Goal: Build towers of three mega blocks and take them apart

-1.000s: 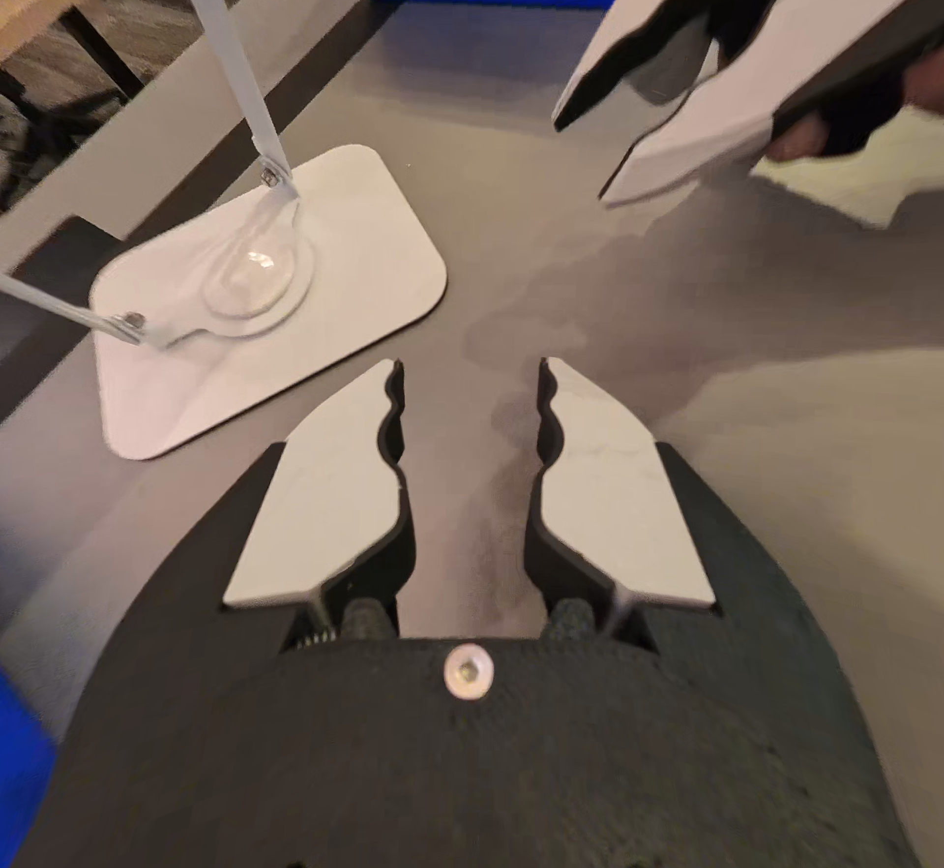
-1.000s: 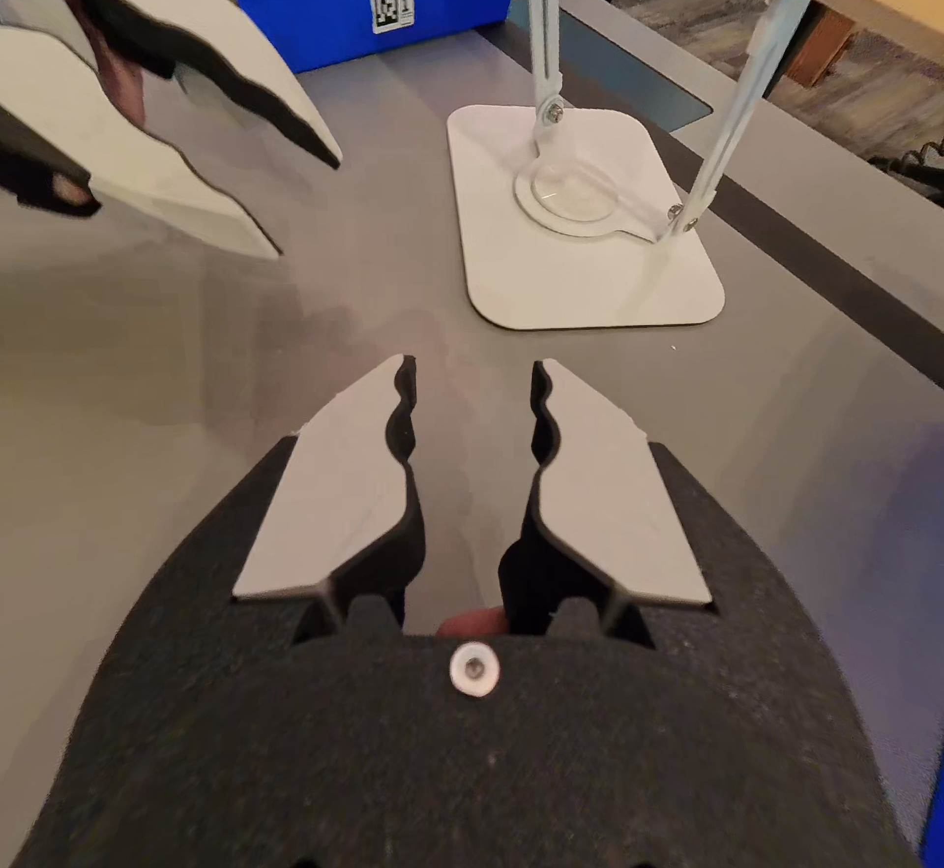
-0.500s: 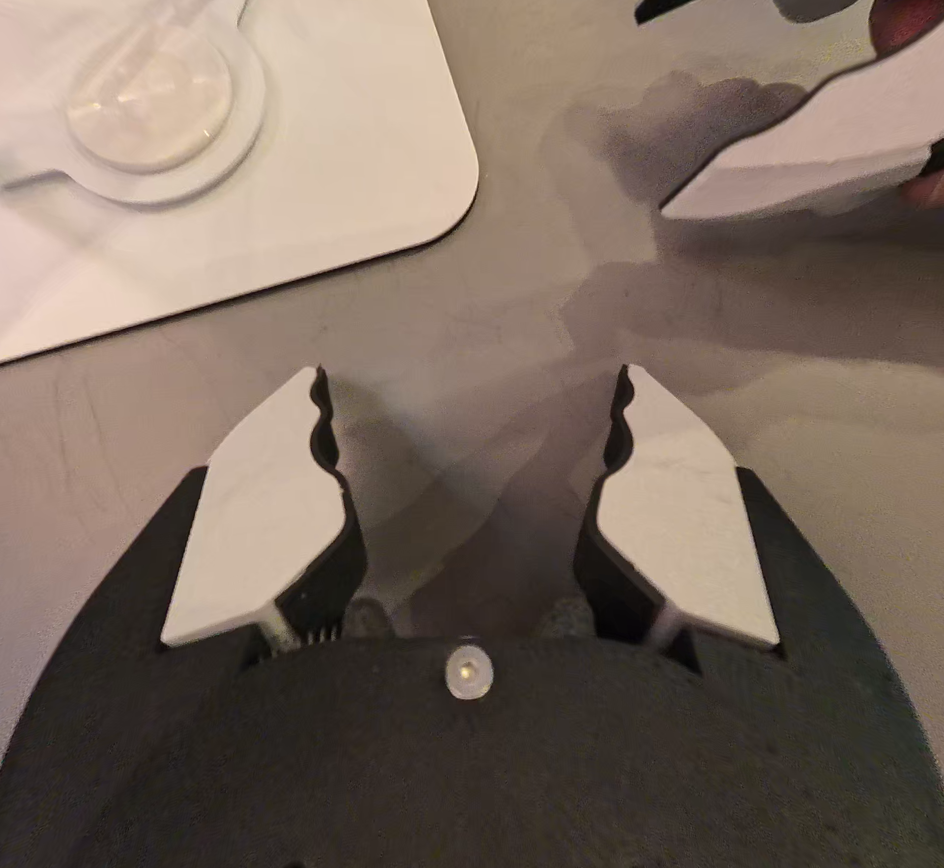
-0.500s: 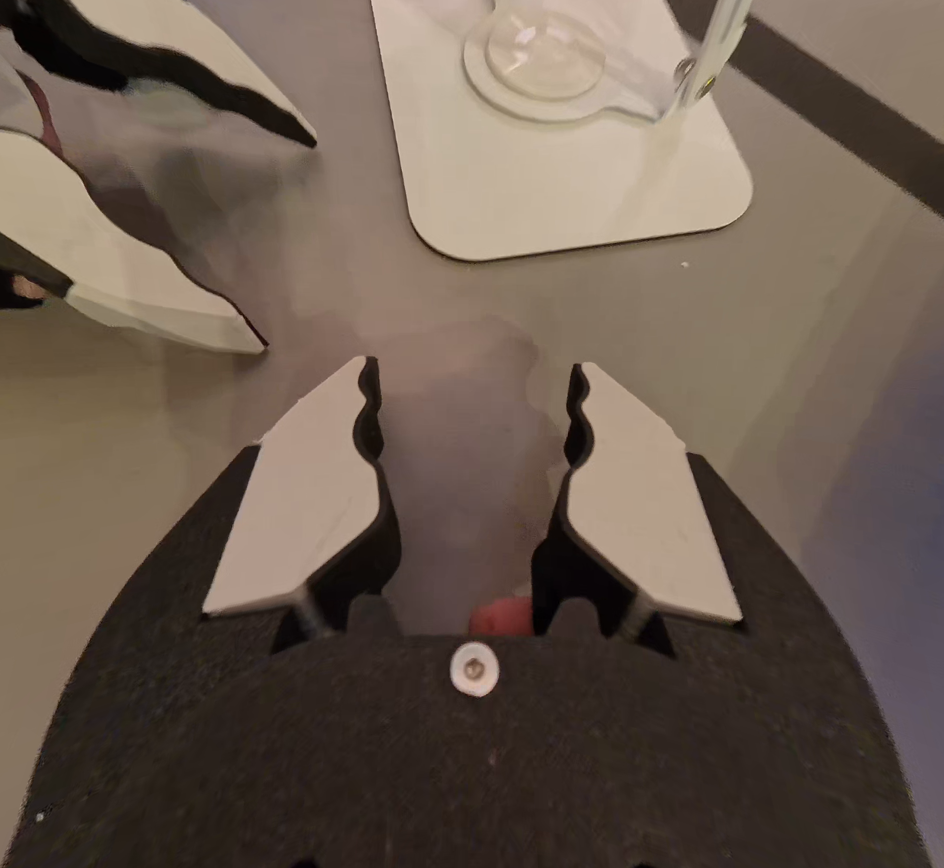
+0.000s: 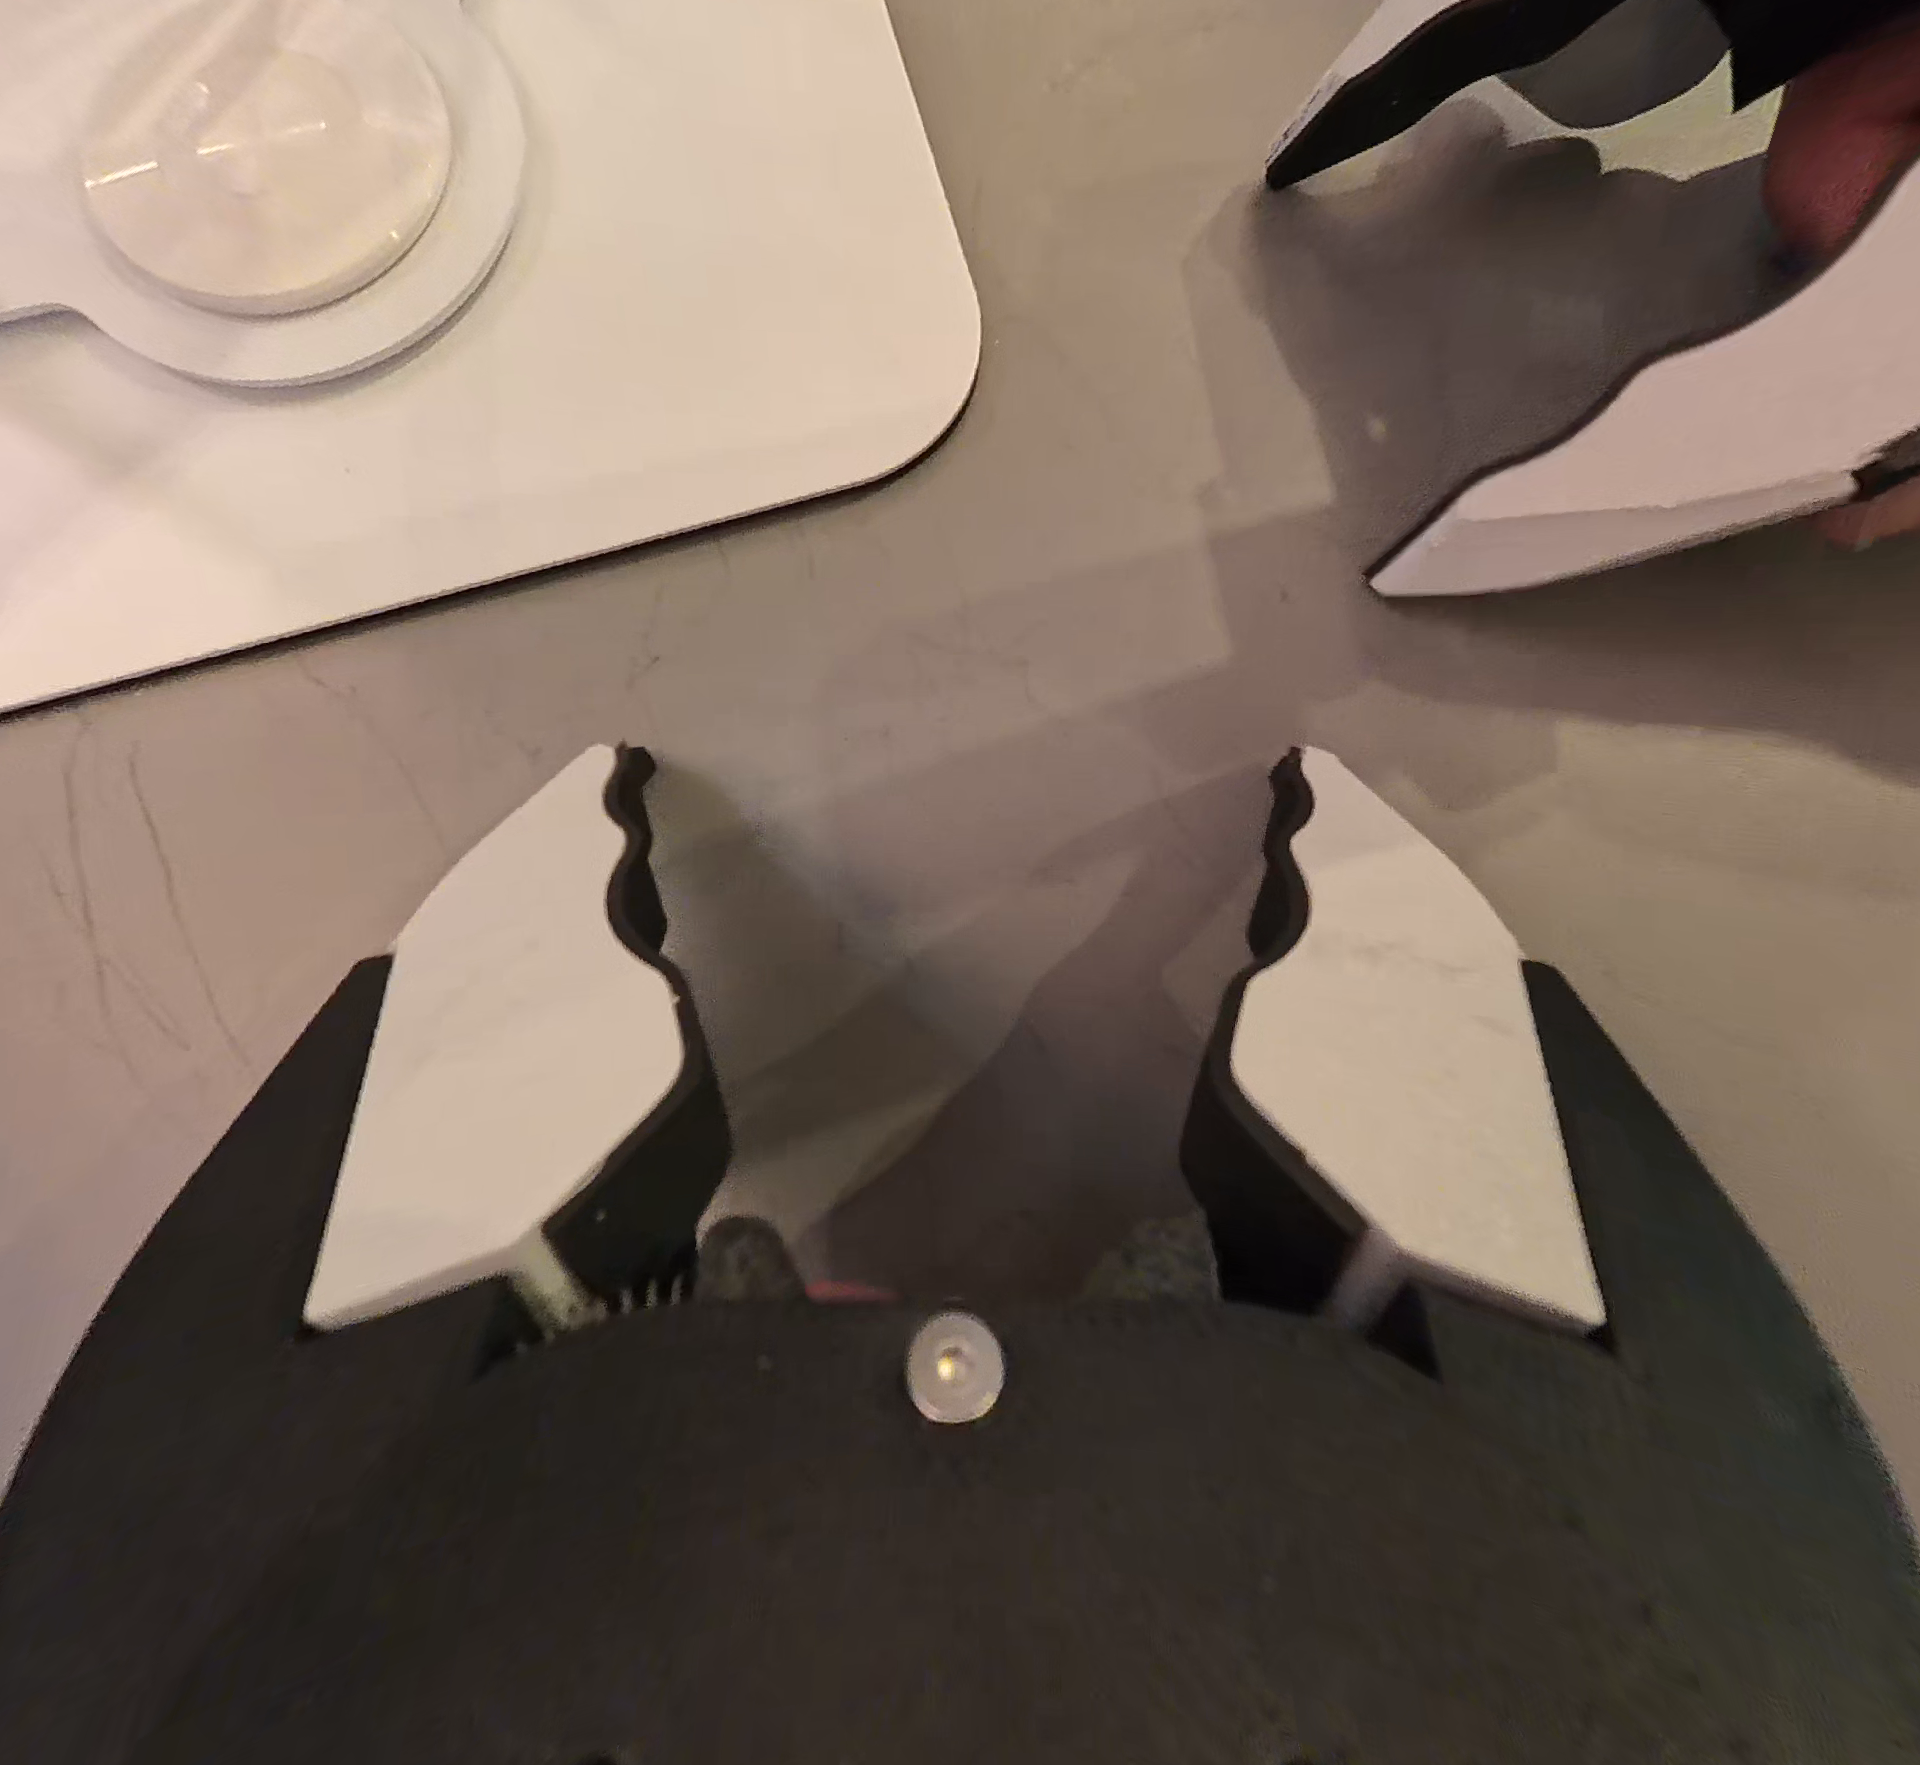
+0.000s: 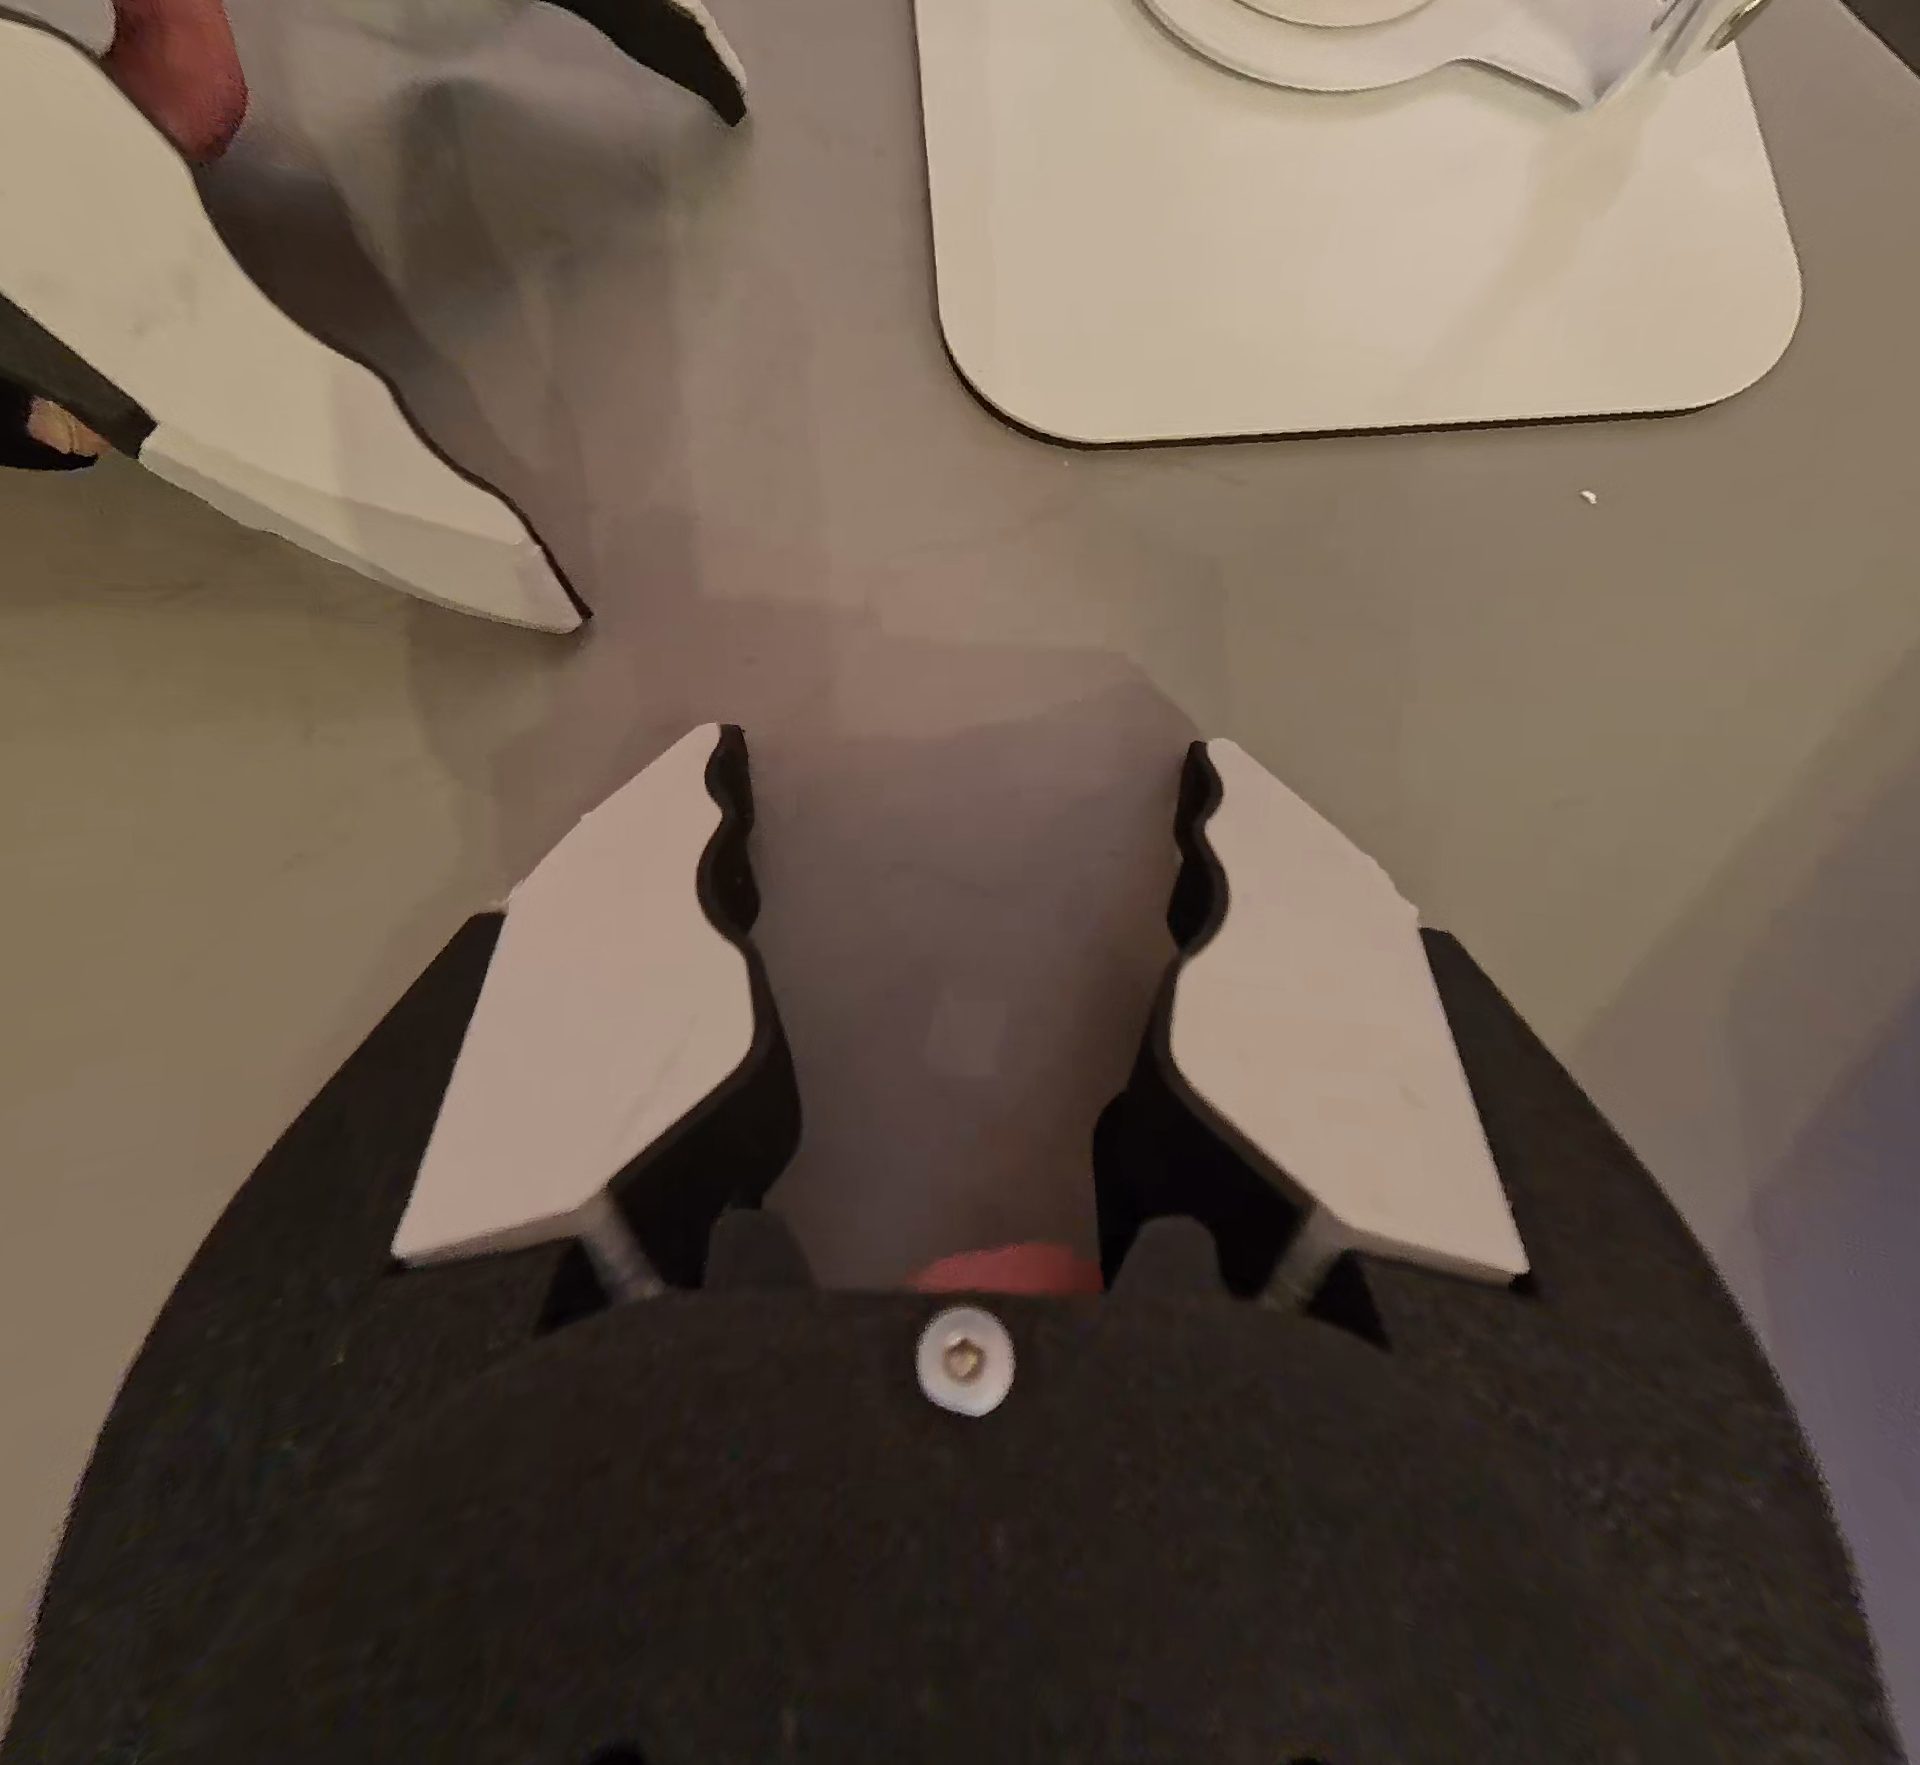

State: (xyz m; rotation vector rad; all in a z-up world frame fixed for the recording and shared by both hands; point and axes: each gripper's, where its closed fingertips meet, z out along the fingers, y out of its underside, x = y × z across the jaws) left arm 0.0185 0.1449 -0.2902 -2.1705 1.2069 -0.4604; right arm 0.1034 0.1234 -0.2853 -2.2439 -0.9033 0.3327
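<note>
Left wrist view, looking straight down on the grey counter (image 5: 1039, 593), bare across the middle. Taking in a white base plate (image 5: 675, 313) at the far left, flat and rounded at the corners. Then down to the left claw (image 5: 956, 759): released, spread wide, gripping nothing, hovering low over the surface. Across to the right claw (image 6: 961, 739) in the right wrist view: likewise released, parted and empty, angled in towards its partner from close by. Smaller again, spotting a clear dome (image 5: 260, 157) seated on the plate, and a fingertip (image 5: 1829, 146) peeking out behind the far claw.

And the mega blocks? Nowhere in either view, so impossible to place. Judging by the kind: probably light hollow plastic, stiff, smooth on the walls, hardly fragile, likely to skid if nudged. Best taken across two opposite side walls, low and square, clear of the studs on top. For taking apart, worth pinning the lower block with one claw and pulling the upper straight off with the other, no tilting, for fear of a pop and a tumble.
</note>
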